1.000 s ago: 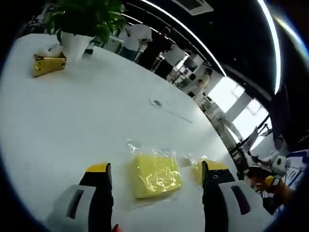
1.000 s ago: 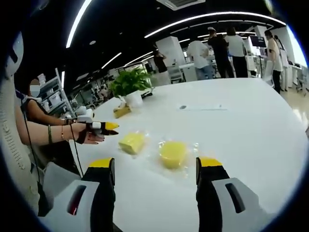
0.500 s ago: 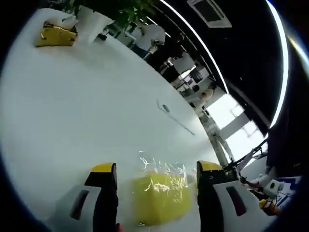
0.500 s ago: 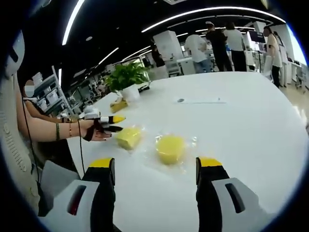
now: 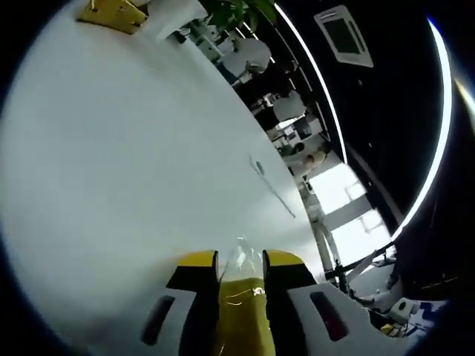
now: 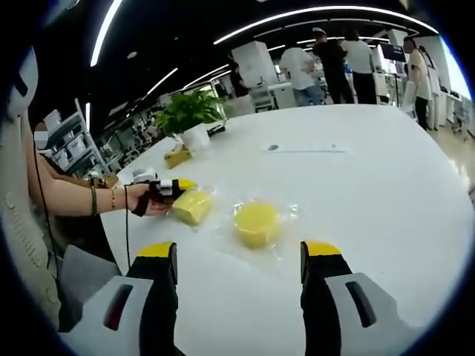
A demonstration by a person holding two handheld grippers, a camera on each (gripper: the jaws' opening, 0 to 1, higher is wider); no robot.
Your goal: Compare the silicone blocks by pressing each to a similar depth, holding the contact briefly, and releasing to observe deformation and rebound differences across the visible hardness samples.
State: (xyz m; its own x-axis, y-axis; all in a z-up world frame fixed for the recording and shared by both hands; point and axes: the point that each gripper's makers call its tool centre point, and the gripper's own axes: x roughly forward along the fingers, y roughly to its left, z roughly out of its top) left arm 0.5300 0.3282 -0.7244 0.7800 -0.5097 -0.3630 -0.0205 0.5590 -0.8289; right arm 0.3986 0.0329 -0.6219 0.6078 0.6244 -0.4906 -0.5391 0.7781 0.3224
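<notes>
**Square block squeezed by the left tool**

The left tool (image 5: 240, 276) is seen pinching the wrapped square block (image 5: 239, 311) on the white worktop (image 5: 111, 163); the right tool (image 6: 239, 259) is held spread, short of the round block (image 6: 255, 222). The glossy wrap could let the block slip sideways, spoiling the depth comparison. A second ago the left jaws were spread with the block untouched.

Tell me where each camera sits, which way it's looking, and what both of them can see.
Left gripper view: rides the left gripper, looking low across the white table; its jaws clamp the square yellow block.
Right gripper view: rides the right gripper, open, facing the round yellow block; the person's forearm shows.
Shared: the square block, table, potted plant.
</notes>
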